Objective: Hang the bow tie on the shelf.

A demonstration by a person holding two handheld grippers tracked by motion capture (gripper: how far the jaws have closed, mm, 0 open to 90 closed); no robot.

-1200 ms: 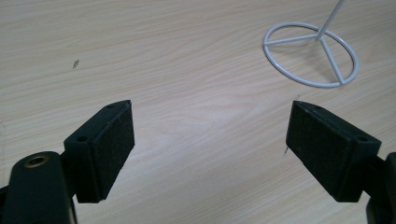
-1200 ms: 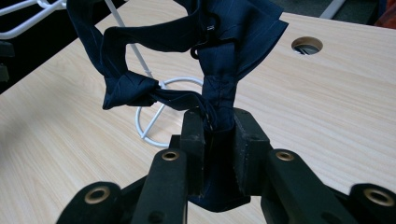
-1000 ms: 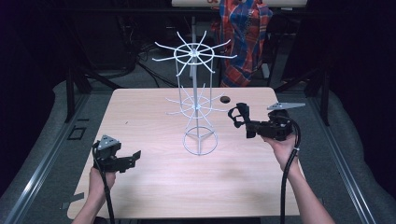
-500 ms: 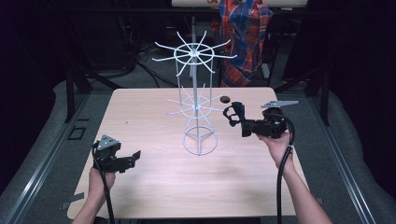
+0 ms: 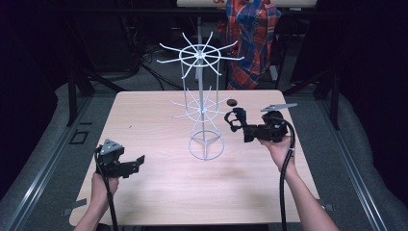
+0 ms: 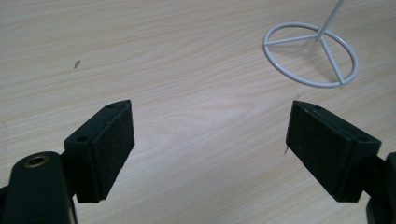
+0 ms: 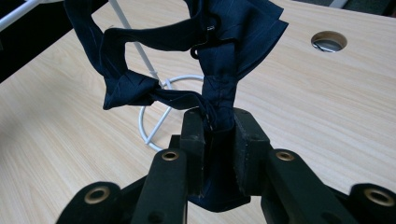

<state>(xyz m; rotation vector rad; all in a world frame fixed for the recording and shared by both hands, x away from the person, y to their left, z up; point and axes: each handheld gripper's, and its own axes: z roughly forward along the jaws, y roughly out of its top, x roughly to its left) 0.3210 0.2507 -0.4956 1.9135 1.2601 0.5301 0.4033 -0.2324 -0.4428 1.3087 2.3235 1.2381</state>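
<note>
Bench (image 5: 144,115): pale wood-grain top, round hole (image 5: 232,102) near the far edge.
Wire rack (image 5: 202,103): white, upright at bench centre; two tiers of radiating arms, ring base (image 6: 311,54) flat on the wood.
Right gripper (image 5: 236,120): held above the bench just right of the rack, pointing toward it; fingers (image 7: 246,140) closed tight on a dark navy cloth.
Left gripper (image 5: 137,162): low over the near-left bench, well apart from the rack; fingers (image 6: 109,142) spread wide, nothing between them.
Dark navy cloth (image 7: 210,56): pinched at its lower end, twisted folds rising ahead of the right gripper, near the rack's stem.
</note>
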